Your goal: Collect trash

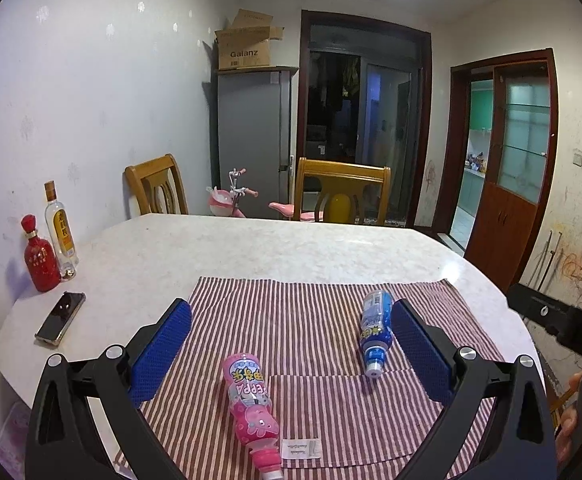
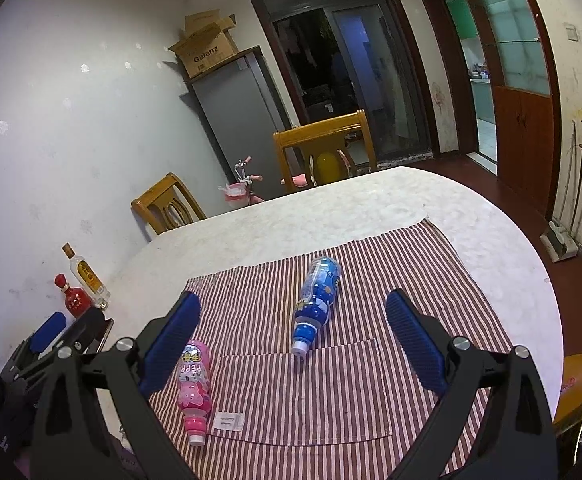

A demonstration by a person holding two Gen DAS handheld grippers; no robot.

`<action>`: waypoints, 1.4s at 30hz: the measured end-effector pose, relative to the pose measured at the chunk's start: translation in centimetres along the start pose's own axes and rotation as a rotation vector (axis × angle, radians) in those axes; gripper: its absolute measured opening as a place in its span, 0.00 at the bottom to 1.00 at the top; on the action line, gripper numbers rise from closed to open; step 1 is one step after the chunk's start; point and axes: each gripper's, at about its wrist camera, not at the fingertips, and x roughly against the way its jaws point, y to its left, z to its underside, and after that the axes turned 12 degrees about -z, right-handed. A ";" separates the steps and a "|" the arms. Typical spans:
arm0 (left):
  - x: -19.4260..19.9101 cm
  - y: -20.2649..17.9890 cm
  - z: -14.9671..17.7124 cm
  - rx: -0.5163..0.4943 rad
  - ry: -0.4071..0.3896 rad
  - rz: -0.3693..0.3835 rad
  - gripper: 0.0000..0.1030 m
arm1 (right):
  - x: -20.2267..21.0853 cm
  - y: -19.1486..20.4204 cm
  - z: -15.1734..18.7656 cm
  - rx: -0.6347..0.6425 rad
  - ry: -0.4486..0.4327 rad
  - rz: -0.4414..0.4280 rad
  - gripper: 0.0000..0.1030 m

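Note:
A pink plastic bottle (image 1: 251,404) lies on its side on the striped cloth (image 1: 315,312), cap toward me. A blue plastic bottle (image 1: 375,332) lies to its right, cap toward me. My left gripper (image 1: 291,316) is open and empty above the cloth, with the pink bottle between and below its fingers. In the right wrist view the blue bottle (image 2: 317,300) lies between the open fingers of my right gripper (image 2: 293,312), which is empty. The pink bottle (image 2: 195,390) lies by its left finger. The left gripper (image 2: 47,336) shows at the far left there.
A red bottle (image 1: 40,258), a clear liquor bottle (image 1: 60,232) and a phone (image 1: 61,318) stand at the table's left edge by the wall. A small white label (image 1: 302,449) lies on the cloth. Two wooden chairs (image 1: 341,192) stand behind the marble table (image 1: 251,244).

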 end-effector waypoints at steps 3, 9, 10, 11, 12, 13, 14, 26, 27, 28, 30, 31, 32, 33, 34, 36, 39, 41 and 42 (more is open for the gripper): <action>-1.1 0.2 0.8 -0.010 0.035 -0.015 0.94 | -1.1 -0.3 -0.4 0.010 0.017 0.023 0.92; -3.6 1.8 2.1 0.021 0.115 -0.042 0.94 | -11.6 -2.2 -1.4 -0.004 0.251 0.039 0.93; -3.9 2.1 2.2 0.028 0.123 -0.048 0.94 | -14.4 -2.5 -1.2 -0.009 0.307 0.051 0.93; -4.2 2.4 2.3 0.031 0.127 -0.052 0.94 | -16.3 -2.7 -0.9 -0.006 0.343 0.066 0.92; -4.6 2.6 2.5 0.036 0.137 -0.056 0.94 | -18.2 -2.8 -0.6 -0.001 0.377 0.084 0.92; -4.8 2.8 2.6 0.040 0.146 -0.058 0.94 | -20.6 -2.9 -0.2 0.002 0.412 0.097 0.92; -5.1 2.9 2.8 0.045 0.155 -0.060 0.94 | -22.3 -3.0 0.1 0.001 0.437 0.108 0.90; -7.4 5.9 6.1 0.077 0.281 -0.089 0.94 | -31.6 -5.7 4.3 0.061 0.617 0.273 0.57; -7.6 6.1 6.3 0.077 0.290 -0.094 0.94 | -31.6 -5.6 4.5 0.066 0.618 0.261 0.55; -7.8 6.1 6.4 0.076 0.298 -0.099 0.94 | -31.4 -5.8 4.5 0.064 0.626 0.249 0.54; -7.9 6.1 6.7 0.068 0.317 -0.106 0.94 | -30.3 -6.1 4.4 0.016 0.618 0.204 0.54; -8.0 6.2 6.8 0.065 0.321 -0.108 0.94 | -29.1 -6.2 4.1 0.001 0.592 0.183 0.54; -8.1 6.2 6.9 0.064 0.326 -0.109 0.94 | -27.8 -6.1 3.9 0.005 0.567 0.176 0.54; -8.4 6.0 7.0 0.063 0.337 -0.108 0.94 | -26.6 -6.0 3.7 0.006 0.546 0.170 0.54; -8.6 5.8 7.1 0.063 0.348 -0.104 0.94 | -24.9 -6.0 3.7 -0.003 0.523 0.153 0.54; -9.6 4.9 7.5 0.064 0.373 -0.095 0.94 | -22.2 -5.8 3.5 -0.030 0.490 0.126 0.54; -11.9 2.8 8.7 0.009 0.413 -0.129 0.94 | -17.6 -5.8 4.7 -0.092 0.453 0.071 0.53; -13.4 1.8 9.7 -0.031 0.446 -0.161 0.94 | -15.3 -6.3 5.5 -0.125 0.455 0.060 0.53; -14.3 1.2 10.3 -0.051 0.461 -0.165 0.94 | -14.5 -6.5 5.7 -0.134 0.451 0.064 0.53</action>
